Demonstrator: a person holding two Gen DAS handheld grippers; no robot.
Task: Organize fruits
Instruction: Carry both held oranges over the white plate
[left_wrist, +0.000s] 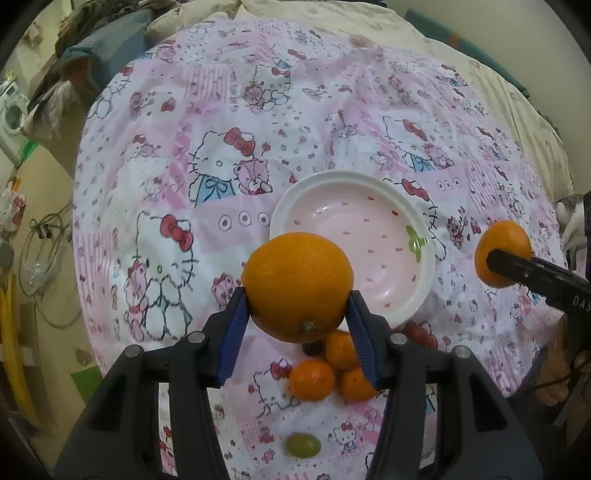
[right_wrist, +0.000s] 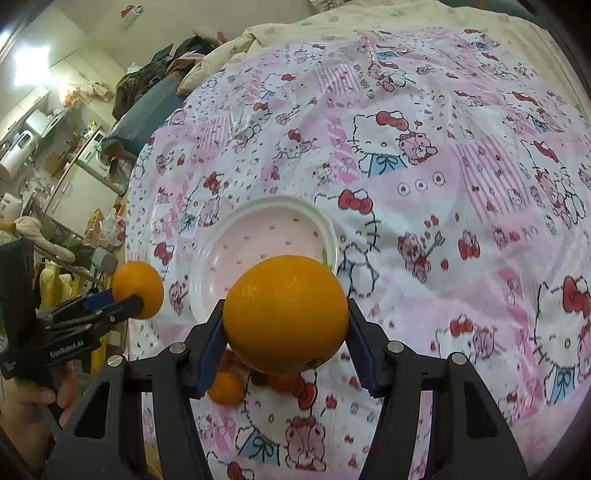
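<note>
An orange (left_wrist: 297, 286) sits clamped between the blue pads of the left gripper (left_wrist: 297, 314), held in the air just in front of the near rim of the pink plate (left_wrist: 369, 229). A second orange (right_wrist: 286, 314) is squeezed the same way between the fingers (right_wrist: 360, 350) of the right gripper (right_wrist: 286, 347), also raised over the near edge of the plate, to the right of the first. Under the left gripper, three small tangerines (left_wrist: 312, 380) lie bunched together on the cartoon-cat cloth (left_wrist: 184, 166), touching one another, with something dark just behind them. A green grape (left_wrist: 303, 445) lies alone nearer the camera. The cloth covers a bed.
</note>
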